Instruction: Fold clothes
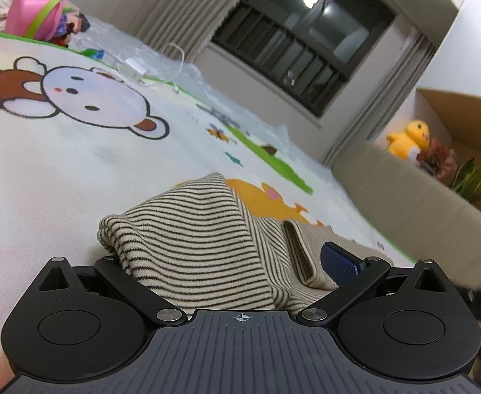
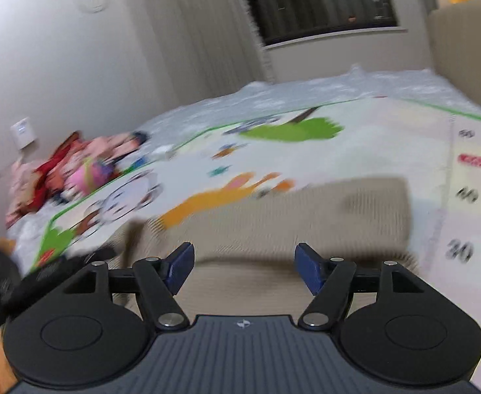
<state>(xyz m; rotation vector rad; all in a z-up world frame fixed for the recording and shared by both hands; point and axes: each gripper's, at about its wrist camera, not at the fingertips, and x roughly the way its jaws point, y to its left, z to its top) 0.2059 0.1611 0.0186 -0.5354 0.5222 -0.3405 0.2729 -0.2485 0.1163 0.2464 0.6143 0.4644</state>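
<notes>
A cream garment with thin dark stripes (image 1: 194, 239) lies on a cartoon play mat (image 1: 76, 164). In the left wrist view a bunched fold of it rises between the fingers of my left gripper (image 1: 237, 272). The jaws stand wide apart, with only the right blue pad (image 1: 339, 264) visible, beside the cloth; the left pad is hidden by the fabric. In the blurred right wrist view the garment (image 2: 306, 220) lies flat on the mat (image 2: 355, 151). My right gripper (image 2: 243, 269) is open and empty just above its near edge, blue pads (image 2: 181, 267) apart.
A pile of clothes and a pink toy bucket (image 1: 33, 16) sit at the mat's far corner, also visible in the right wrist view (image 2: 76, 170). A white charger with cable (image 1: 135, 72) lies on the mat. A beige sofa edge (image 1: 404, 203) borders the mat. Curtains and a dark window stand behind.
</notes>
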